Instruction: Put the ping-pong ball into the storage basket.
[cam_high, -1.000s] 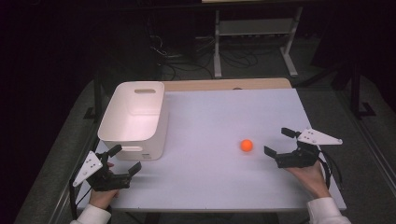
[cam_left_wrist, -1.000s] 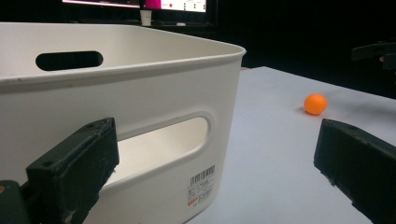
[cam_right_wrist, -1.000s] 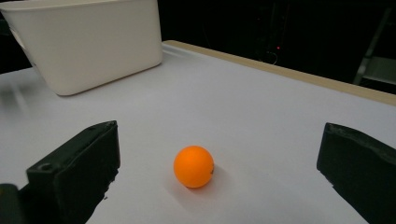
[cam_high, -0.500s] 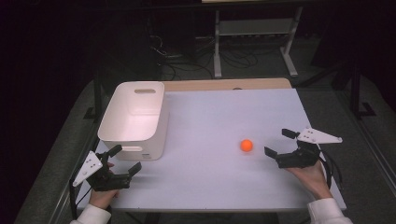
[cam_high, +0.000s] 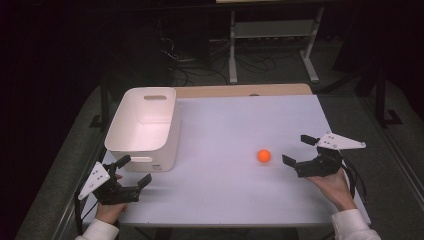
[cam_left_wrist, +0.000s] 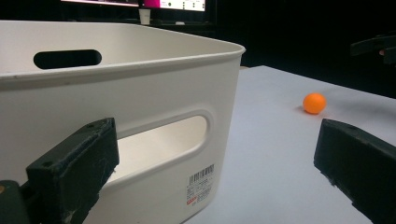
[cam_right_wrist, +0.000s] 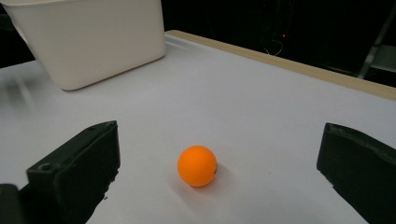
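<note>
While resting on white table (cam_high: 240, 200) between wide-spread jaws of right gripper (cam_high: 299, 152), orange ping-pong ball (cam_right_wrist: 197, 165) likely light, smooth, roll-prone: pinch across middle. Left gripper (cam_high: 131, 171) spread beside white bin (cam_high: 142, 150).

An orange ball (cam_right_wrist: 197, 165) sits on the white table (cam_right_wrist: 261, 107), out in front of the right gripper (cam_right_wrist: 217, 172) and in line with the big gap between its two black jaws, which are wide apart. The ball touches neither jaw. A white bin (cam_right_wrist: 93, 37) stands farther back on the left, well apart from the ball, and a tan wooden edge (cam_right_wrist: 280, 60) runs along the far side of the table.
</note>
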